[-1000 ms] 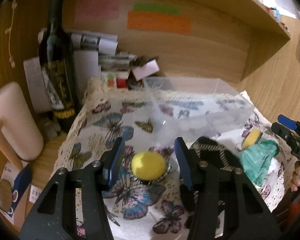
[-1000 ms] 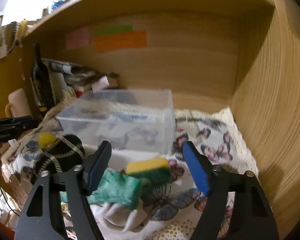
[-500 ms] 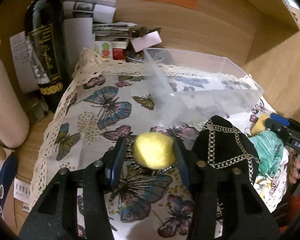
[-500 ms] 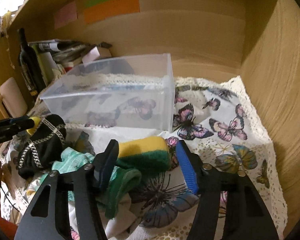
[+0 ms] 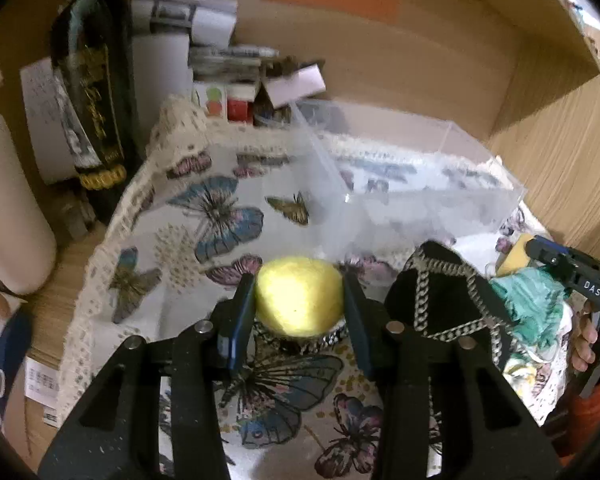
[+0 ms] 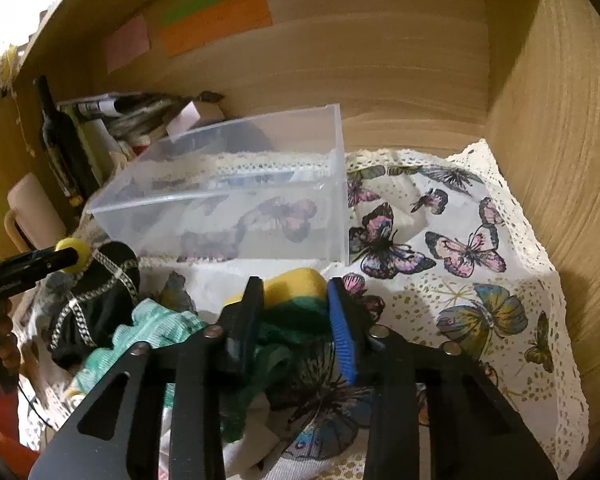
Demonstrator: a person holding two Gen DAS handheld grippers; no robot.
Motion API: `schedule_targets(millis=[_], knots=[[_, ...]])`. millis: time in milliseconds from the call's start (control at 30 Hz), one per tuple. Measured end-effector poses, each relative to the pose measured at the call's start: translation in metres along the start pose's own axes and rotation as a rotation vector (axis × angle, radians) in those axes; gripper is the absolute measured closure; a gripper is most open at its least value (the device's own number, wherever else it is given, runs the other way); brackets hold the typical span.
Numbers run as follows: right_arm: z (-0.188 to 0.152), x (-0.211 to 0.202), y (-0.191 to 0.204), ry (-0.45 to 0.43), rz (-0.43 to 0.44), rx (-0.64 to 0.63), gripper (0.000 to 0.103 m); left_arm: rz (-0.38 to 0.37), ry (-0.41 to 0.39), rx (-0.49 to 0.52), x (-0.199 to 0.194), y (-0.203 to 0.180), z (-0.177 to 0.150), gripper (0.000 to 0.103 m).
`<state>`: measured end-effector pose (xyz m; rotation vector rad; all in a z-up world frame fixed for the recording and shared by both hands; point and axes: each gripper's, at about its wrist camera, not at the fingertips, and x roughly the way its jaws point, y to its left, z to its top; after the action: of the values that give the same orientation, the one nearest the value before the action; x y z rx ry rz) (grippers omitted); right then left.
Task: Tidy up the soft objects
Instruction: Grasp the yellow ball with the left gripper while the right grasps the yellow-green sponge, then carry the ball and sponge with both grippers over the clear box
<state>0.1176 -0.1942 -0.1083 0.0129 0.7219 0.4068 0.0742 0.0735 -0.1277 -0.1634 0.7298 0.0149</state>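
My left gripper (image 5: 299, 300) is shut on a yellow fuzzy ball (image 5: 298, 298), held just above the butterfly cloth (image 5: 204, 216). A black pouch with a chain pattern (image 5: 448, 300) lies right of it. My right gripper (image 6: 296, 300) is shut on a yellow-and-green sponge (image 6: 296, 286), over a pile with a green knit cloth (image 6: 152, 328) and white fabric. A clear plastic box (image 6: 236, 196) stands empty behind both; it also shows in the left wrist view (image 5: 412, 192). The ball shows in the right wrist view (image 6: 74, 254) at far left.
A dark wine bottle (image 5: 96, 92), papers and small boxes (image 5: 228, 80) crowd the back left corner. A cream roller with a handle (image 5: 8, 208) lies at the left. Wooden walls close the back (image 6: 340, 60) and right side (image 6: 560, 140).
Both grippers moved forward and closed: the left around the yellow ball, the right around the sponge. The ball is lifted slightly off the cloth.
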Motion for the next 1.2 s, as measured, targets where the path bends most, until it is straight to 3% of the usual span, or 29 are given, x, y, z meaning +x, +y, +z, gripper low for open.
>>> schedule_targets(millis=[333, 400, 467, 500, 600, 667, 833, 1200], knots=[[0.006, -0.003, 0.011, -0.006, 0.002, -0.054, 0.075, -0.012, -0.124, 0.024, -0.033, -0.009, 0.024, 0.060], [0.004, 0.003, 0.016, 0.024, -0.027, -0.082, 0.069, -0.022, -0.140, 0.034, -0.035, -0.015, 0.027, 0.060], [0.002, 0.009, 0.017, 0.050, -0.036, -0.101, 0.054, -0.033, -0.144, 0.043, -0.035, -0.019, 0.028, 0.060], [0.001, 0.012, 0.016, 0.059, -0.035, -0.102, 0.053, -0.041, -0.143, 0.047, -0.034, -0.022, 0.028, 0.060], [0.002, 0.016, 0.011, 0.073, 0.007, -0.075, 0.053, -0.054, -0.132, 0.054, -0.030, -0.027, 0.029, 0.060], [0.004, 0.019, 0.009, 0.078, 0.028, -0.058, 0.058, -0.061, -0.123, 0.056, -0.027, -0.030, 0.030, 0.060], [0.006, 0.008, 0.014, 0.025, 0.014, -0.070, 0.071, -0.058, -0.126, 0.058, -0.026, -0.032, 0.035, 0.060], [0.041, -0.035, 0.018, -0.182, -0.003, -0.069, 0.071, -0.067, -0.157, 0.081, -0.025, -0.045, 0.067, 0.060]])
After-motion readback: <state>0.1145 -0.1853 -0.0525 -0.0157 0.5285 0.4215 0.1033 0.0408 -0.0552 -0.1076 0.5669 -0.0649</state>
